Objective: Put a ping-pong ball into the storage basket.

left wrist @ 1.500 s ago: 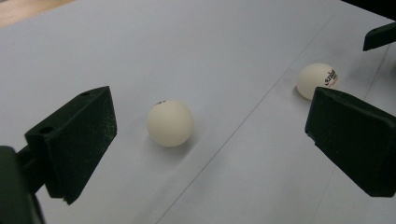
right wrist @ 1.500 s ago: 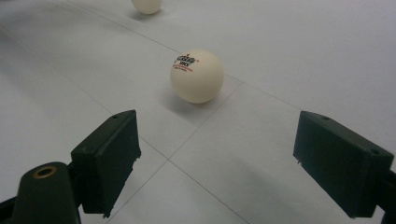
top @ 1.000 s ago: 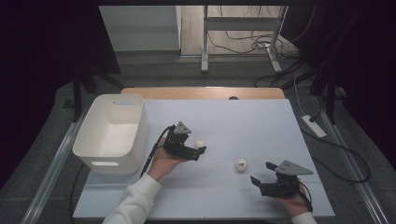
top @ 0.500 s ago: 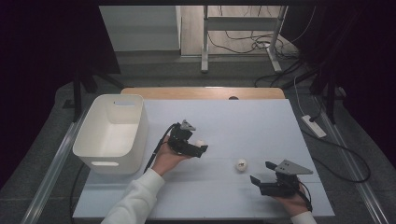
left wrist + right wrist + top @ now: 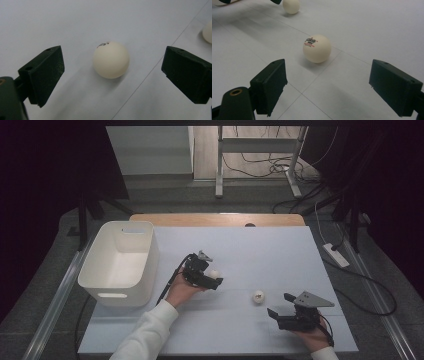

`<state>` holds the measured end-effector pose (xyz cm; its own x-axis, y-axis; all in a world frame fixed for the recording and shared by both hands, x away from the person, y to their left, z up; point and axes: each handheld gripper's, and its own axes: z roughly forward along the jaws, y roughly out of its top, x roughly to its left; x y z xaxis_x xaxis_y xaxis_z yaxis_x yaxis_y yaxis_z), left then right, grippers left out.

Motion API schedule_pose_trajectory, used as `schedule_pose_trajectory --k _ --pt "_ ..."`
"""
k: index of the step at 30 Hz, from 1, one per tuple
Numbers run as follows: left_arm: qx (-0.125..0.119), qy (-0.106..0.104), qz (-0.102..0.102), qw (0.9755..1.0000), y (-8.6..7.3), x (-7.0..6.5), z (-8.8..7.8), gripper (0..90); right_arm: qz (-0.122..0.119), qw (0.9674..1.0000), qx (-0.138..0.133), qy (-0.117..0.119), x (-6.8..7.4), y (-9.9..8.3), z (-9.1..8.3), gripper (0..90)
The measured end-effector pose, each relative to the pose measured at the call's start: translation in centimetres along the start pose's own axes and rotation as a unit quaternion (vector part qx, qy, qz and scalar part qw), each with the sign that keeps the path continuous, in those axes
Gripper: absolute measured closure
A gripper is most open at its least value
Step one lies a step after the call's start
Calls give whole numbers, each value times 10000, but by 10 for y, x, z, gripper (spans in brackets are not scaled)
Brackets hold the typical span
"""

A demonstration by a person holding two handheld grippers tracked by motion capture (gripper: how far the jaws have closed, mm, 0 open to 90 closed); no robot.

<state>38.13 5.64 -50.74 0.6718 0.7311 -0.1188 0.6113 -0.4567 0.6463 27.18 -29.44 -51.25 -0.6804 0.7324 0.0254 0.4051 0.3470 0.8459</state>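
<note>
White ball sits untouched between wide-open left gripper; right gripper also wide open

A pale tabletop with a wooden far edge stands on grey carpet floor. Beyond the tabletop, a metal desk frame stands among loose cables. A white power strip lies right of the tabletop; dark surroundings flank both sides.
</note>
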Motion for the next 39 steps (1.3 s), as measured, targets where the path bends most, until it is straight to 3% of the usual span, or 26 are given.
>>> schedule_pose_trajectory --k 13,21,29,36,39 --pt "222 -13 -72 9997 -1 6 12 112 6 10000 -9 0 -1 0 1 140" --pt "315 -14 -14 9995 1 7 15 175 2 10000 -1 -4 0 0 1 140" --pt "382 -27 24 9993 3 8 18 314 -3 10000 10 -9 0 0 1 140" --pt "362 -15 7 9993 2 10 17 492 -2 10000 17 -8 0 0 0 140" --pt "371 -32 48 9993 2 10 17 505 -2 10000 14 -15 0 0 0 140"
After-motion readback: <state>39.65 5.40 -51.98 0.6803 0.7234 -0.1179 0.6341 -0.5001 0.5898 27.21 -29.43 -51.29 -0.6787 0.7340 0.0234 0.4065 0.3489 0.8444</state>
